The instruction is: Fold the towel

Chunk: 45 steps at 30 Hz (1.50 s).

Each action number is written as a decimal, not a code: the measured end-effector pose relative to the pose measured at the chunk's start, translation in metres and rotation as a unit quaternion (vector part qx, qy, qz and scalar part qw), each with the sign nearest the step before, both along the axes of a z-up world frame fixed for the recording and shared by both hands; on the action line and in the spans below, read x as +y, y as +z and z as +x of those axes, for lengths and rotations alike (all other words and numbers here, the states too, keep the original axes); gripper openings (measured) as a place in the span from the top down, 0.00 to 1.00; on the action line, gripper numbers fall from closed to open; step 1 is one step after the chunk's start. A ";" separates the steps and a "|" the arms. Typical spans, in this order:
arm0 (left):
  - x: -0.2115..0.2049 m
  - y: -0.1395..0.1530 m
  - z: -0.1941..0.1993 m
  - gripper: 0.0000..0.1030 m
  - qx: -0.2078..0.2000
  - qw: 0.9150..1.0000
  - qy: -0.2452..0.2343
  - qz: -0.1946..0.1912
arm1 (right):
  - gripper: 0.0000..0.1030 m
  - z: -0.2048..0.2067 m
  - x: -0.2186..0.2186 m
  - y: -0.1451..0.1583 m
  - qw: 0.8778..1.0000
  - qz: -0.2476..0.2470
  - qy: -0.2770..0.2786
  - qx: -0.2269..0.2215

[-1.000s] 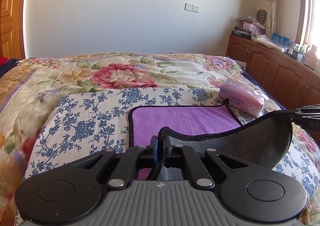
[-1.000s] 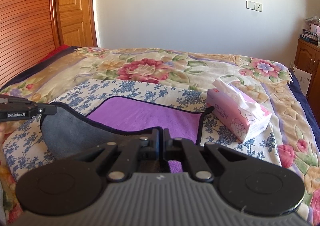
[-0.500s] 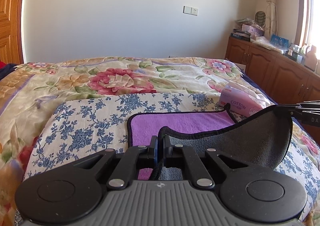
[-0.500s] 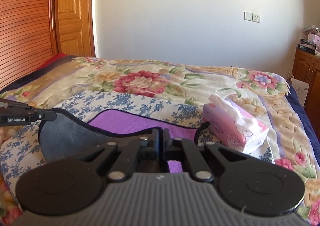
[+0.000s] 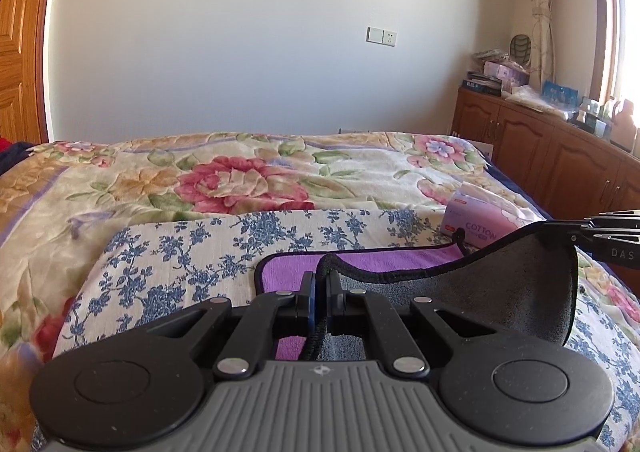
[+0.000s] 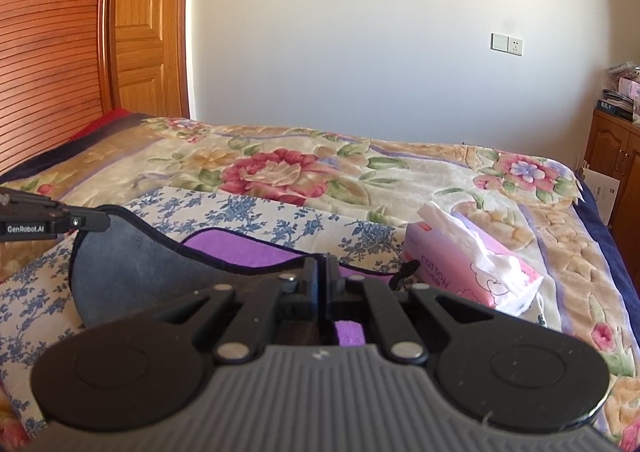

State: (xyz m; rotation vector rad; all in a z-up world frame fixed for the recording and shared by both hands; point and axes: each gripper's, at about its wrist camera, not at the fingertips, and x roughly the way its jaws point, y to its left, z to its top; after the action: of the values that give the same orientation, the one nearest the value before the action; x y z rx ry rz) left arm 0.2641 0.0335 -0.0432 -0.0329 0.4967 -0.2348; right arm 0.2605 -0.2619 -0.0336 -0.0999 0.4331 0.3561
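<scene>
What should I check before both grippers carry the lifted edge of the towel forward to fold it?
1. Left gripper holds its corner: ok, jaws shut on the black hem of the towel.
2. Right gripper holds its corner: ok, jaws shut on the hem.
3. Near edge lifted: ok, it hangs slack between the grippers, grey underside showing.
4. Far half lies flat: ok, the purple face rests on the blue-flowered cloth.
5. Landing area free: cannot tell, the tissue pack sits close to the far right corner; contact unclear.
6. Corners level: cannot tell from the wrist views.
</scene>
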 end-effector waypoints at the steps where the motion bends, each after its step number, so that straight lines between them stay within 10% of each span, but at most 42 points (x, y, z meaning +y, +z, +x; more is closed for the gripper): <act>1: 0.000 -0.001 0.002 0.94 0.000 1.000 -0.001 0.001 | 0.96 0.001 0.000 0.000 1.000 0.002 0.000 0.000; 45: -0.009 -0.019 0.072 0.94 -0.001 1.000 -0.013 0.006 | 0.96 0.055 -0.008 -0.024 1.000 -0.014 -0.006 -0.009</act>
State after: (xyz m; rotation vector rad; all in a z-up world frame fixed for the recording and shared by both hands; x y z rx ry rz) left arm 0.3365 0.0241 -0.0626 -0.0141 0.4974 -0.2574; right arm 0.3158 -0.2699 -0.0575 -0.1276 0.4208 0.3366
